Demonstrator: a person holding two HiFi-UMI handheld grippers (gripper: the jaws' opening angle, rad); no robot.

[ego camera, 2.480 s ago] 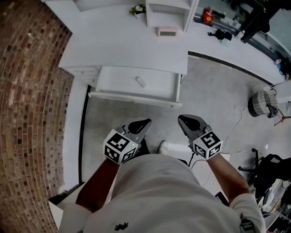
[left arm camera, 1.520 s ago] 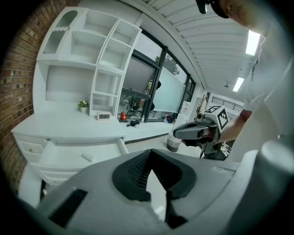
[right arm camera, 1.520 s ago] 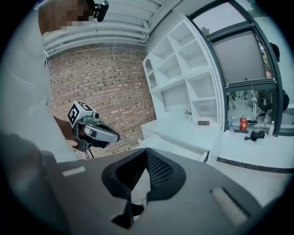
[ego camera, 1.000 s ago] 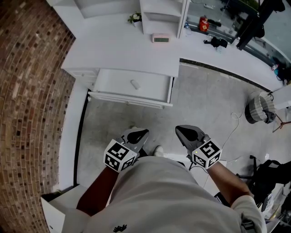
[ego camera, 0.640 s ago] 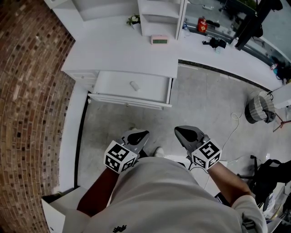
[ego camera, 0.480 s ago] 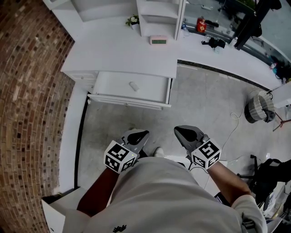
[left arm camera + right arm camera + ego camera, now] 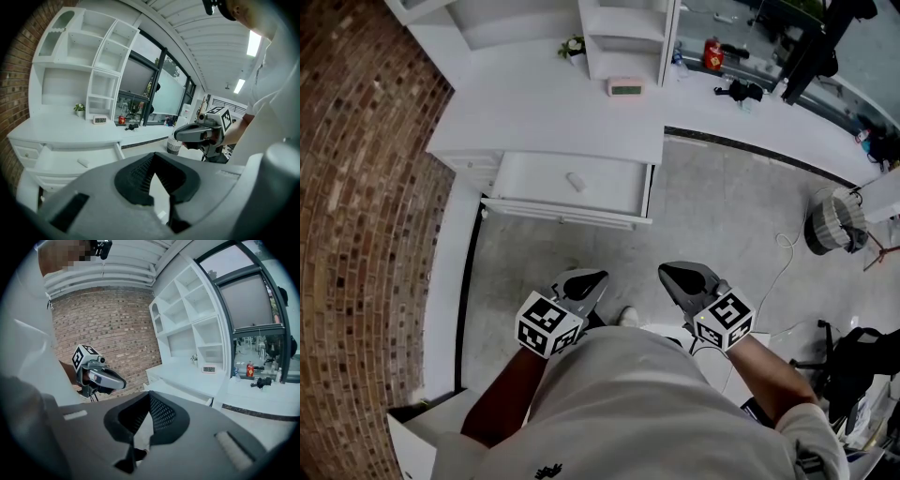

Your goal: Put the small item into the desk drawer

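The white desk's drawer (image 7: 525,176) stands pulled open, and a small white item (image 7: 576,181) lies inside it on the drawer floor. The same item (image 7: 83,162) shows in the left gripper view. Both grippers hang close to the person's torso, well back from the desk, over the grey floor. My left gripper (image 7: 597,278) is shut with nothing between its jaws, and so is my right gripper (image 7: 667,273). Each gripper view shows its own jaws meeting at the tips, left (image 7: 153,157) and right (image 7: 149,397), and the other gripper off to the side.
On the desk top stand a pink clock (image 7: 625,87) and a small potted plant (image 7: 573,46), below white shelves. A brick wall (image 7: 366,234) runs along the left. A wastebasket (image 7: 827,221) and a white cable (image 7: 787,246) sit on the floor at the right.
The person has stepped back a little from the desk, so desk and open drawer sit farther up the head view. Both grippers stay shut and near the torso.
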